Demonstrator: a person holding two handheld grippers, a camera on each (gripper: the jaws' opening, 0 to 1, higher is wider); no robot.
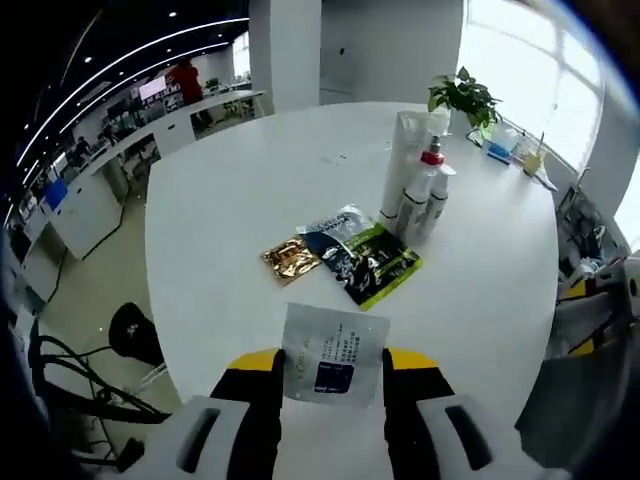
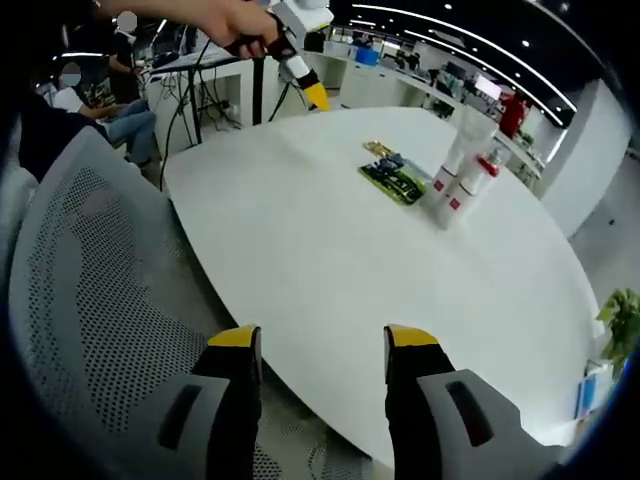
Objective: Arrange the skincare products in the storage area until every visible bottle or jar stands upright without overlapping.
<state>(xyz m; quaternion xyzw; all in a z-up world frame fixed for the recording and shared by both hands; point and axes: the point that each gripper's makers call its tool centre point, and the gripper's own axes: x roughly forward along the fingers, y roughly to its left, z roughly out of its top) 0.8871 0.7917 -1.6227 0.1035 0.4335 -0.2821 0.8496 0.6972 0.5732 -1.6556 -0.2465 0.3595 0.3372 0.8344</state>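
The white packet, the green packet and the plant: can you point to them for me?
white packet (image 1: 333,355), left gripper view, middle of its front.
green packet (image 1: 385,268), left gripper view, its green edge.
plant (image 1: 463,97), left gripper view, its leaves.

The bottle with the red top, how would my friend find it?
Look at the big round white table. Near its far side, in front of the green potted plant, white bottles stand together beside some flat packets. Yours is the bottle with the red top: the others have white tops.
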